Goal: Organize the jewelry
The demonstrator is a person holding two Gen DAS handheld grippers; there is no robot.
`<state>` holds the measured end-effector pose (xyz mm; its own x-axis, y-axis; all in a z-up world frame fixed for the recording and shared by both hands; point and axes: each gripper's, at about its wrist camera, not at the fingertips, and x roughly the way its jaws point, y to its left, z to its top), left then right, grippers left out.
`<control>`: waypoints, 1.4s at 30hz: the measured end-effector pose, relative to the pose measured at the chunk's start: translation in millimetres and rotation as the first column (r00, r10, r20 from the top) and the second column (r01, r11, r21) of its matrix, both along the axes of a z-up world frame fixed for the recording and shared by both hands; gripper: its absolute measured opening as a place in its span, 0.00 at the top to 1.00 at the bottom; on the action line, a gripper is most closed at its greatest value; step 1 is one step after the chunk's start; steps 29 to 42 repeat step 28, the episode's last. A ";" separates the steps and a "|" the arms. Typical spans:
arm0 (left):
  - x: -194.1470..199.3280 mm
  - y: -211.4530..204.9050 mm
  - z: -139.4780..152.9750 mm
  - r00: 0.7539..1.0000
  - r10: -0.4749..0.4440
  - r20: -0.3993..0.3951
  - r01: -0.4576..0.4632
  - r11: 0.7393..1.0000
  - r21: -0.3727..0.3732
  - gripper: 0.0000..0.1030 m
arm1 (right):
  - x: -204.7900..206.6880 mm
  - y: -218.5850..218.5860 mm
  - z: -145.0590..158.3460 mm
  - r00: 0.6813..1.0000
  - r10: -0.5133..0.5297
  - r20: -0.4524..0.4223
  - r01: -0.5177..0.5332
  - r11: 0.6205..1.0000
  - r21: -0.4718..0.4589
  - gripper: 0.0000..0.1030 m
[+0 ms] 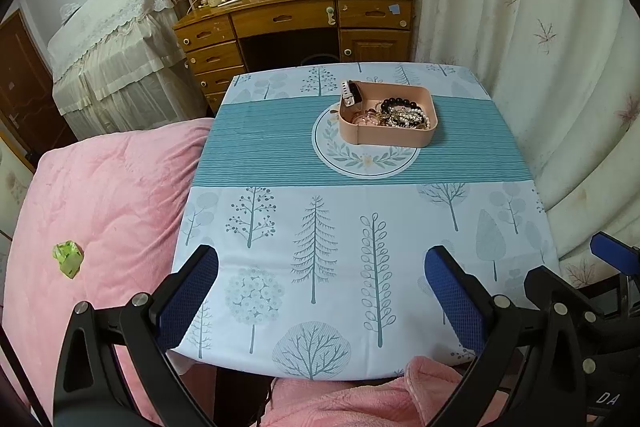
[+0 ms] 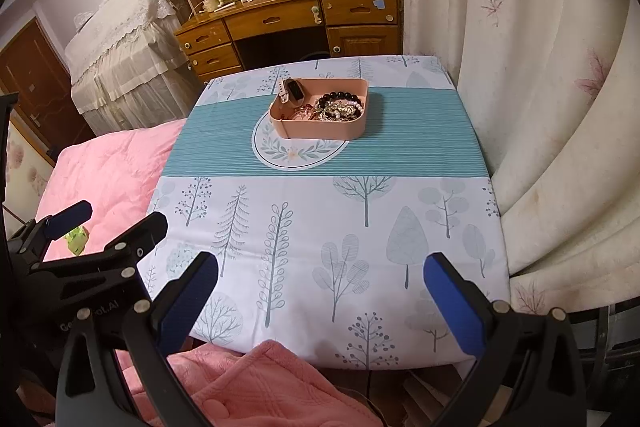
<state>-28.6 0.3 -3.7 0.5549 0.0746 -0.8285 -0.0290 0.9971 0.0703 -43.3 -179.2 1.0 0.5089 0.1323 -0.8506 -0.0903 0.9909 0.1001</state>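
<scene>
A: Pink tray (image 1: 387,138) near the far middle of the table (image 1: 280,227), on a round leaf-printed mat (image 1: 362,163). Probably parked there to stay within reach of both arms — a guess.

B: Inside?

A: Jewelry heaped toward the right: black beads (image 1: 400,103), pearls (image 1: 420,117), gold bits tangled below. A watch (image 1: 351,91) propped against the far-left corner, band leaning over the rim. Something glassy at the near left, too small to name.

B: Sorted, then?

A: Hard to call. All of it in the tray, none seen loose on the cloth — fits a finished gathering, or a jumble waiting to be laid out.

B: Tray's long axis?

A: Left to right across the table, long side facing the camera, turned slightly. A divider seems to split off the left end; not certain. Watch set roughly crosswise to that axis, running near to far.

B: Grippers?

A: Left gripper (image 1: 322,293) spread wide, nothing between the pads, hovering over the near edge. Right gripper (image 2: 322,297) likewise agape and bare. Both aimed up the table at the tray, well short of it. Held back and level, likely to keep the tray in view.
</scene>
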 end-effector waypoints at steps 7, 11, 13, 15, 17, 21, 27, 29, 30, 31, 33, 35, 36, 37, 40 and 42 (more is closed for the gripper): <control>0.8 -0.1 -0.4 1.000 -0.002 -0.001 0.002 1.000 -0.001 0.01 | -0.6 0.0 -1.5 1.000 -0.001 0.001 0.001 1.000 -0.001 0.00; 0.3 -1.0 -2.1 1.000 -0.004 -0.006 0.004 1.000 0.002 0.01 | 0.1 -0.5 -3.3 1.000 -0.001 -0.003 0.001 1.000 -0.002 0.00; 0.5 -1.4 -2.3 1.000 -0.004 -0.005 0.004 1.000 0.001 0.01 | 0.7 -1.3 -4.3 1.000 -0.003 -0.005 0.003 1.000 -0.002 0.00; 0.6 -1.1 -2.3 1.000 -0.005 -0.005 0.005 1.000 0.000 0.01 | 1.0 -2.2 -4.5 1.000 -0.004 -0.006 0.004 1.000 -0.002 0.00; 0.6 -0.9 -2.6 1.000 -0.005 -0.006 0.005 1.000 0.001 0.01 | 1.4 -2.5 -4.5 1.000 -0.003 -0.006 0.003 1.000 -0.002 0.00; 0.4 -0.8 -2.6 1.000 -0.005 -0.006 0.005 1.000 0.000 0.01 | 1.2 -3.7 -5.1 1.000 -0.004 -0.010 0.004 1.000 -0.002 0.00; 1.1 0.4 -2.1 1.000 -0.008 -0.006 0.008 1.000 0.002 0.01 | 4.0 -6.8 -6.5 1.000 -0.009 -0.017 0.009 1.000 0.000 0.00; 1.3 0.2 -3.1 1.000 -0.006 -0.007 0.006 1.000 0.002 0.01 | 4.2 -7.2 -6.7 1.000 -0.009 -0.018 0.009 1.000 0.000 0.00; 1.3 0.2 -3.1 1.000 -0.006 -0.007 0.006 1.000 0.002 0.01 | 4.2 -7.2 -6.7 1.000 -0.009 -0.018 0.009 1.000 0.000 0.00; 1.3 0.2 -3.1 1.000 -0.006 -0.007 0.006 1.000 0.002 0.01 | 4.2 -7.2 -6.7 1.000 -0.009 -0.018 0.009 1.000 0.000 0.00; 1.3 0.2 -3.1 1.000 -0.006 -0.007 0.006 1.000 0.002 0.01 | 4.2 -7.2 -6.7 1.000 -0.009 -0.018 0.009 1.000 0.000 0.00; 1.3 0.2 -3.1 1.000 -0.006 -0.007 0.006 1.000 0.002 0.01 | 4.2 -7.2 -6.7 1.000 -0.009 -0.018 0.009 1.000 0.000 0.00; 1.3 0.2 -3.1 1.000 -0.006 -0.007 0.006 1.000 0.002 0.01 | 4.2 -7.2 -6.7 1.000 -0.009 -0.018 0.009 1.000 0.000 0.00; 1.3 0.2 -3.1 1.000 -0.006 -0.007 0.006 1.000 0.002 0.01 | 4.2 -7.2 -6.7 1.000 -0.009 -0.018 0.009 1.000 0.000 0.00; 1.3 0.2 -3.1 1.000 -0.006 -0.007 0.006 1.000 0.002 0.01 | 4.2 -7.2 -6.7 1.000 -0.009 -0.018 0.009 1.000 0.000 0.00; 1.3 0.2 -3.1 1.000 -0.006 -0.007 0.006 1.000 0.002 0.01 | 4.2 -7.2 -6.7 1.000 -0.009 -0.018 0.009 1.000 0.000 0.00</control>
